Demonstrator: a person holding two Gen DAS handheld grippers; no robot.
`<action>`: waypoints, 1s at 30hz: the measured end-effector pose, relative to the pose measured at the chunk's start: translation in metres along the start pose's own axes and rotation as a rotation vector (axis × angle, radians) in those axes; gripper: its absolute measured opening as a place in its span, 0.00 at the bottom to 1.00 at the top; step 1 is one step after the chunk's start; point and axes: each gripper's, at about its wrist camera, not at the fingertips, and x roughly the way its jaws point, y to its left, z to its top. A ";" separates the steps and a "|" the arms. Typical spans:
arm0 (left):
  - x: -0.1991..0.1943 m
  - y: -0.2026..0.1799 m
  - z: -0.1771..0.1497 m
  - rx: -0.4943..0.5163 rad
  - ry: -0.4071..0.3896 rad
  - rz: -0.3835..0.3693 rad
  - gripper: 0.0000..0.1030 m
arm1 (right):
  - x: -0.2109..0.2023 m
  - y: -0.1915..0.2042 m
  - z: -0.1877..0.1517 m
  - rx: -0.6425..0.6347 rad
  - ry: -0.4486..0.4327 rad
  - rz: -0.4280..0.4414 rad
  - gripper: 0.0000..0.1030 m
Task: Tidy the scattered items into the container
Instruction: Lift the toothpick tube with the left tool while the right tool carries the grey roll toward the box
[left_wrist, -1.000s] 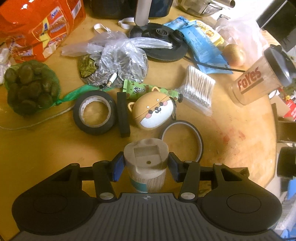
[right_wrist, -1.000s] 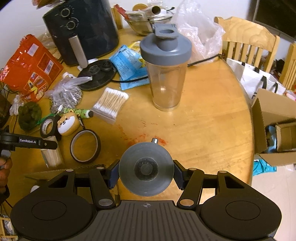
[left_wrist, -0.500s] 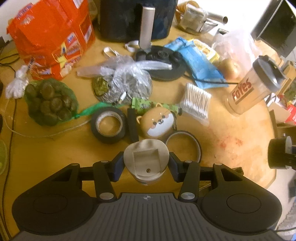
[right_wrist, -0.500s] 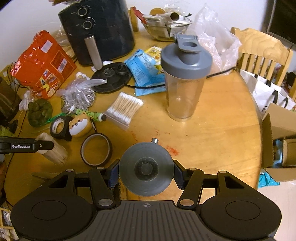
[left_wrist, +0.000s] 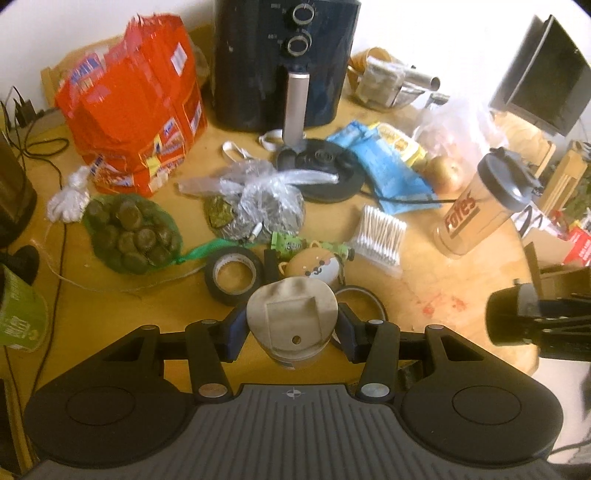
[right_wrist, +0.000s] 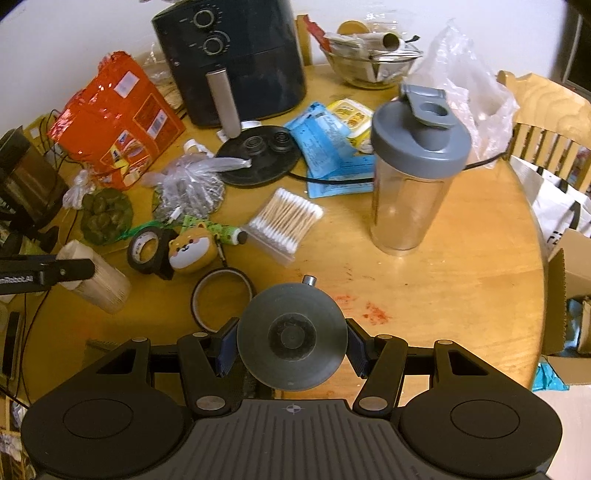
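Observation:
My left gripper (left_wrist: 291, 326) is shut on a beige toothpick jar (left_wrist: 291, 317), held above the round wooden table (right_wrist: 461, 280); the jar also shows in the right wrist view (right_wrist: 96, 284). My right gripper (right_wrist: 291, 347) is shut on a grey suction cup (right_wrist: 291, 338) over the table's front. On the table lie a black tape roll (left_wrist: 231, 275), a thin tape ring (right_wrist: 221, 299), a dog-shaped case (right_wrist: 192, 249), a green tube (right_wrist: 218, 229) and a cotton swab pack (right_wrist: 284, 221). A cardboard box (right_wrist: 565, 295) stands off the table's right edge.
A grey-lidded shaker bottle (right_wrist: 417, 173) stands right of centre. At the back are a black air fryer (right_wrist: 232, 55), an orange snack bag (right_wrist: 114, 122), a netted bag of green items (left_wrist: 133, 232), a clear plastic bag (left_wrist: 266, 206) and blue packets (right_wrist: 325, 147).
My left gripper has lifted and pulled back with the toothpick jar, so more of the table shows. My right gripper has also drawn back with the suction cup.

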 end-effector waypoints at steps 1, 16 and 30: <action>-0.005 0.000 0.000 0.001 -0.008 0.003 0.47 | 0.000 0.002 0.000 -0.004 0.001 0.005 0.59; -0.035 -0.001 -0.016 -0.041 -0.053 0.000 0.47 | -0.002 0.022 -0.001 -0.038 0.021 0.066 0.59; -0.028 -0.010 -0.054 -0.062 0.025 -0.032 0.47 | 0.010 0.041 -0.017 -0.076 0.077 0.101 0.59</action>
